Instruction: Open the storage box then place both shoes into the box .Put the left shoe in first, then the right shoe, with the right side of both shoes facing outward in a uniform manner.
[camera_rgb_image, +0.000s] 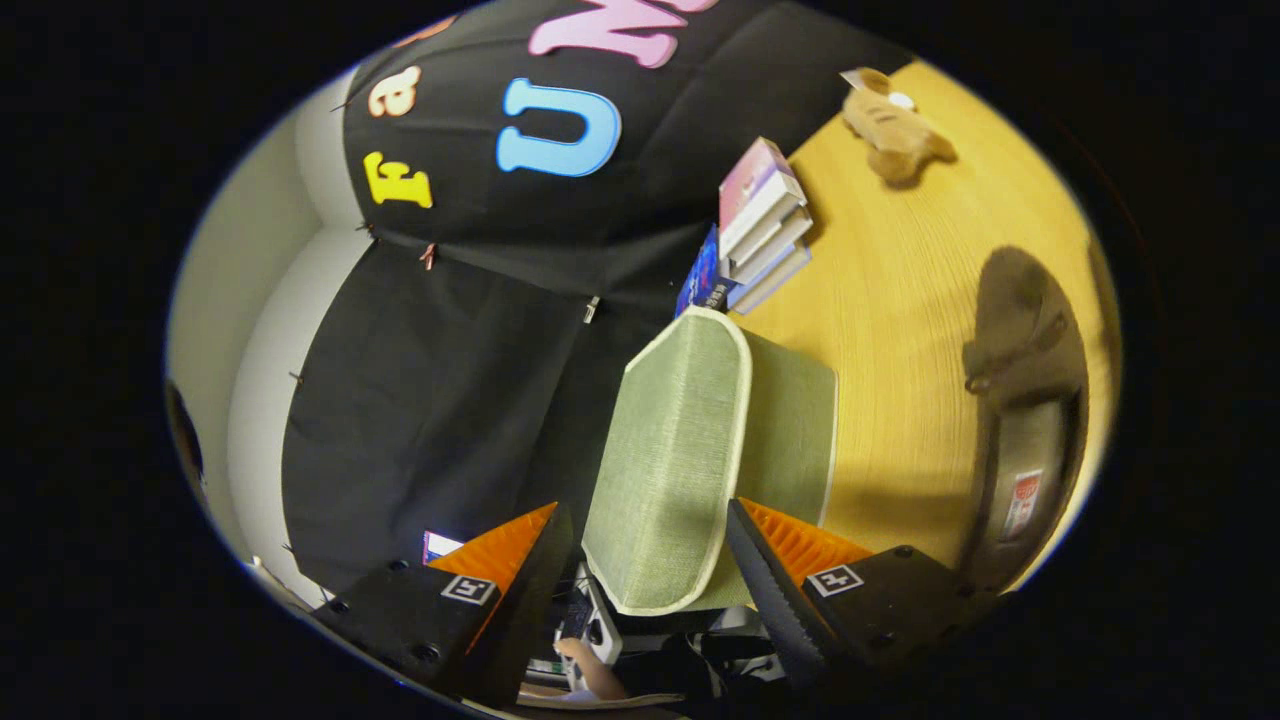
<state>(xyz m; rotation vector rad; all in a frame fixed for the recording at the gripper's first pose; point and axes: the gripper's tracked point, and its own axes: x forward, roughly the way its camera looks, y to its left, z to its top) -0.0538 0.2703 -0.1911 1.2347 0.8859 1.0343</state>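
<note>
Green woven fabric: storage box lid (668, 455) standing raised between the gripper (650, 555) fingers, box on the wooden table (900, 330). Fingers spread wide, not visibly pressing. Swinging lid fully back, avoiding the books (765, 225) at the far side; shoe (1030, 390) waiting right.

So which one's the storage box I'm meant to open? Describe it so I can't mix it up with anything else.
Start at the wooden table. The storage box stands near its edge, rising between the open gripper fingers, neither visibly pressing it. It is sage-green woven fabric with cream piping, unlike the stack of books just beyond it, the plush toy farther off, or the dark shoe to its side.
</note>
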